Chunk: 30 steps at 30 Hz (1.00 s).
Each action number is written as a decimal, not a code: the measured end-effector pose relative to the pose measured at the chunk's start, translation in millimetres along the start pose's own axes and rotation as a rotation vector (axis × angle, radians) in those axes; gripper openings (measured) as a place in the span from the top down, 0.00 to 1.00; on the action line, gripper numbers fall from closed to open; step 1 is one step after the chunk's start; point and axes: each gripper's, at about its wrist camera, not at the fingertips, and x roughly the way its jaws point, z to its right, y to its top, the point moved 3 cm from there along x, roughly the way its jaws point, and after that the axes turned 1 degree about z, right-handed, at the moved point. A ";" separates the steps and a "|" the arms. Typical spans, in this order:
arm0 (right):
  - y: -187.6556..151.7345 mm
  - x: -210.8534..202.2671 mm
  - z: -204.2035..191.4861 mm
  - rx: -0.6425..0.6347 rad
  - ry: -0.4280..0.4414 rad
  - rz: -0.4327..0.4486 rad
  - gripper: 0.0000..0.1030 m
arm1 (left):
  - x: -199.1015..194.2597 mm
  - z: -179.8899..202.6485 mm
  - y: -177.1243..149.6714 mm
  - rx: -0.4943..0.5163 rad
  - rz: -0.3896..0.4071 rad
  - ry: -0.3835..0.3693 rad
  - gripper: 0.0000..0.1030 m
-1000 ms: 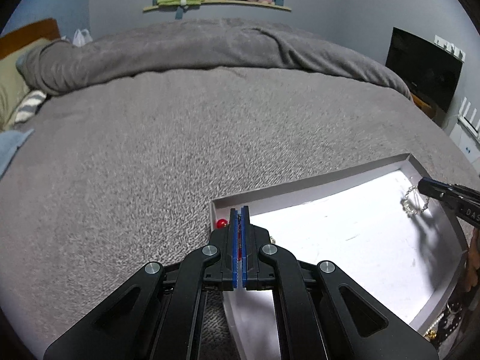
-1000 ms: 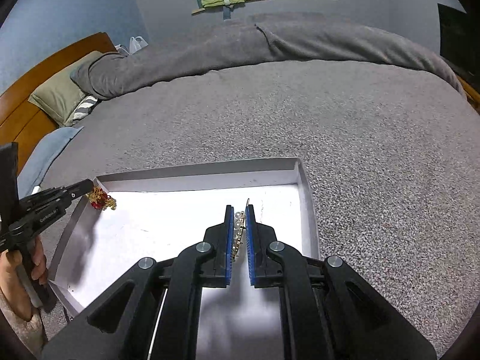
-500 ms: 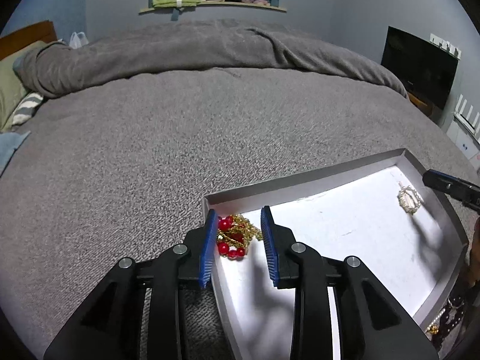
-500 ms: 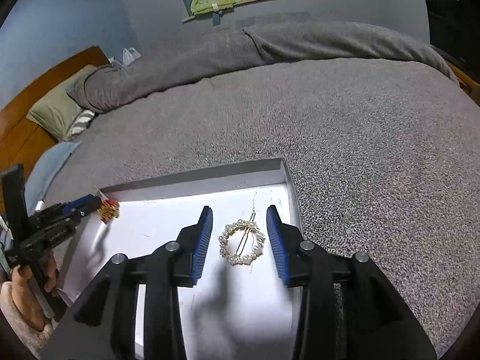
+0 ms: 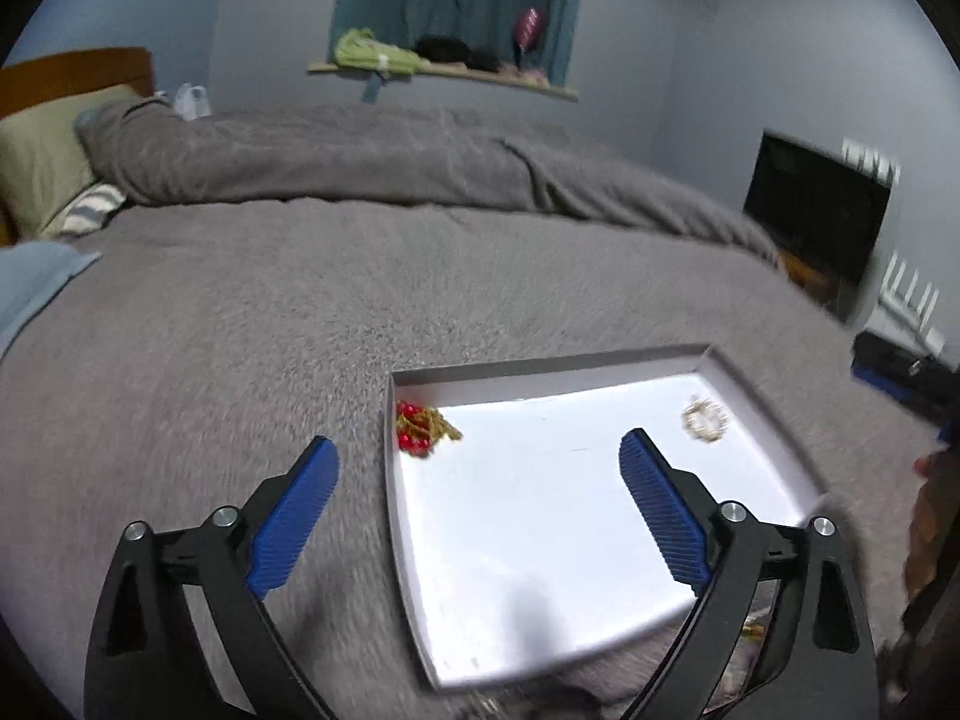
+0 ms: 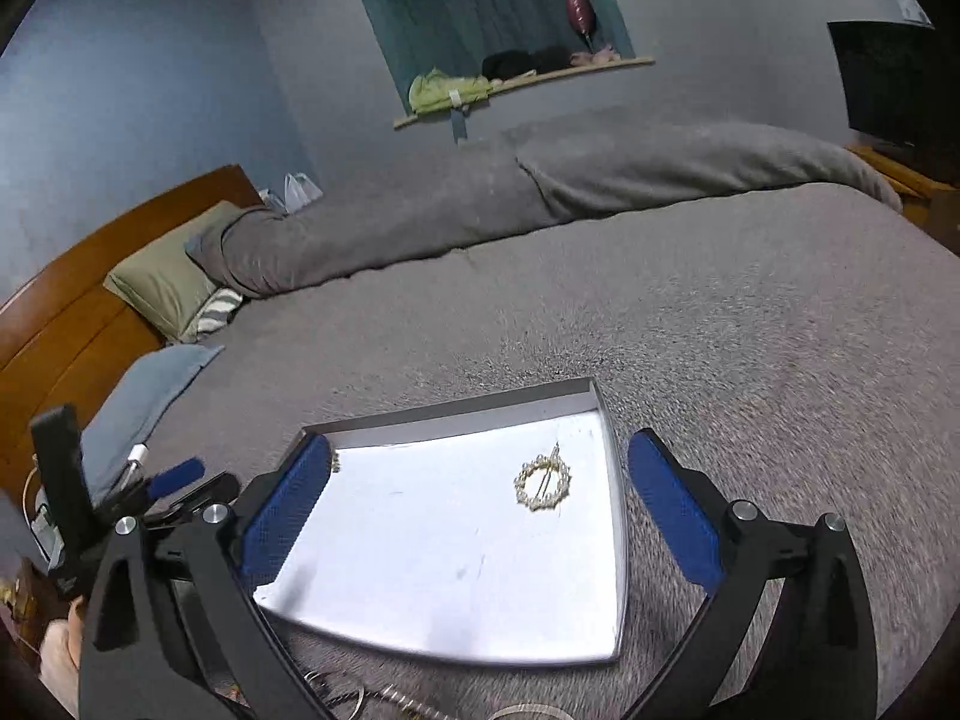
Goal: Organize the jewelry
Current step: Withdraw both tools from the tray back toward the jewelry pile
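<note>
Both placements look done: the red-bead and gold piece lies in the far left corner of the white tray on the grey bed, the pearl ring brooch near the far right corner, well apart from each other. Left tongs and right tongs have just been opening and stand wide, nothing between the pads of either. Next step, by my reading: fetch more pieces from the tangle on the bed at the tray's near edge; a low, narrow pinch is needed, since chains snag.
</note>
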 end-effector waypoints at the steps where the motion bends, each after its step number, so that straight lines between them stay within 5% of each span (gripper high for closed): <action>1: -1.8 -6.6 -0.7 0.002 -0.005 0.014 0.05 | -8.6 1.3 -4.0 -0.018 0.011 -0.004 0.07; 12: -43.8 -72.5 5.5 -0.020 -0.063 0.145 0.05 | -69.9 19.6 -47.1 0.047 0.102 0.088 0.06; 21: -81.3 -89.2 21.9 -0.028 -0.101 0.108 0.05 | -80.5 25.1 -82.3 0.114 0.064 0.108 0.06; 30: -107.0 -95.9 51.5 0.056 -0.101 0.026 0.05 | -87.0 23.7 -119.2 0.107 -0.035 0.035 0.06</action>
